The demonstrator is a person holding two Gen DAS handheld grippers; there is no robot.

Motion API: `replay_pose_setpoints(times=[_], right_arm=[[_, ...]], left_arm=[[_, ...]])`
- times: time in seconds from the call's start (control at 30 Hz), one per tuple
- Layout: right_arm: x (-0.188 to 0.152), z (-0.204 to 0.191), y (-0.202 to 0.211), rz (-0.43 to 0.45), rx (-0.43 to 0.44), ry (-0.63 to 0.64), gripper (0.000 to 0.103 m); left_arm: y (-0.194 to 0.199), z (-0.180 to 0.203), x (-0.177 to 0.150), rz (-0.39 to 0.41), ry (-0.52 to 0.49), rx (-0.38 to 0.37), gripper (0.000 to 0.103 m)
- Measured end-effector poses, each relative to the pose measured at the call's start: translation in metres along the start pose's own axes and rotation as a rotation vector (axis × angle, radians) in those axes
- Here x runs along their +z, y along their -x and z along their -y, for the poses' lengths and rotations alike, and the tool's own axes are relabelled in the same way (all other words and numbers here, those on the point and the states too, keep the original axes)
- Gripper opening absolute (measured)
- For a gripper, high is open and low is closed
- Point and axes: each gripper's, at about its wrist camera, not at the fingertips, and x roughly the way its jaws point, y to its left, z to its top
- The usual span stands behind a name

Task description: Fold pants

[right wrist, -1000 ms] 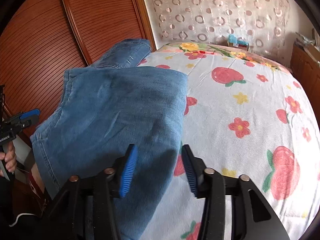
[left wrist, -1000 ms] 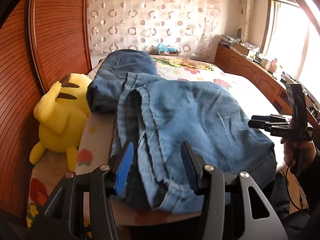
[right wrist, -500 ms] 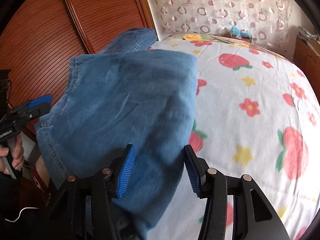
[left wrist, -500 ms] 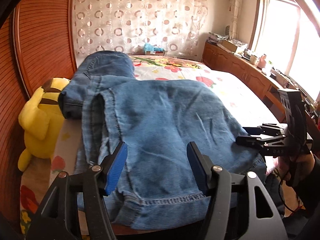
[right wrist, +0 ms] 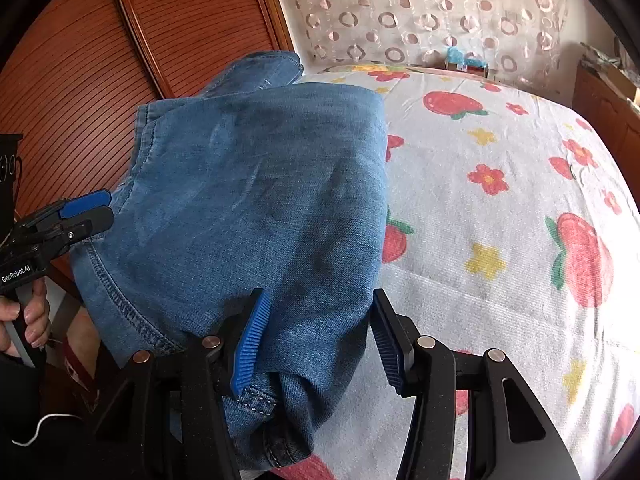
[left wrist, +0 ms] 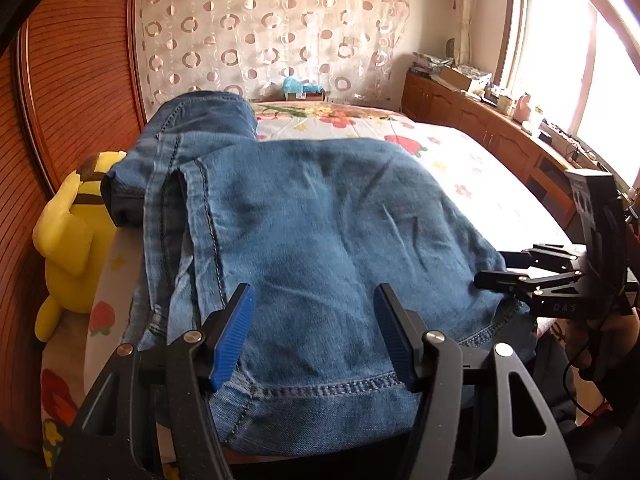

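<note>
Two wrist fisheyes, each looking forward and down along its gripper's fingers from close above the near bed edge. The left view faces the window [left wrist: 560,60] side; the right faces the floral sheet [right wrist: 500,208]. Both share the pants [left wrist: 320,220] and the far curtain [right wrist: 420,12].

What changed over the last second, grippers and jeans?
The left gripper slid along the near hem toward the right gripper, from the seamed left edge of the jeans to mid-hem. Its jaws have just been opening, with denim between them but not pinched. The right gripper eased slightly in over its corner, jaws open. The jeans stayed folded on the bed, and the yellow plush stayed put.
</note>
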Motion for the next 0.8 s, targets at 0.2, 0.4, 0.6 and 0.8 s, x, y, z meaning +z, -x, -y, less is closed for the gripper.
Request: replay_pose_setpoints(times=[0.2, 0.4, 0.6, 0.8], right_arm=[[-0.001, -0.001, -0.002, -0.009, 0.06, -0.002, 0.016], [0.01, -0.005, 0.02, 0.056, 0.124, -0.01, 0.01], [0.031, -0.029, 0.05, 0.137, 0.174, 0.054, 0.009], [0.062, -0.07, 0.059, 0.185, 0.227, 0.158, 0.009]], left_arm=[[-0.003, 0.007, -0.019, -0.026, 0.006, -0.035, 0.063], [-0.006, 0.011, -0.032, -0.035, -0.04, -0.009, 0.063], [0.015, -0.001, -0.03, -0.012, 0.002, -0.018, 0.063], [0.073, -0.041, -0.004, 0.108, 0.057, 0.05, 0.063]])
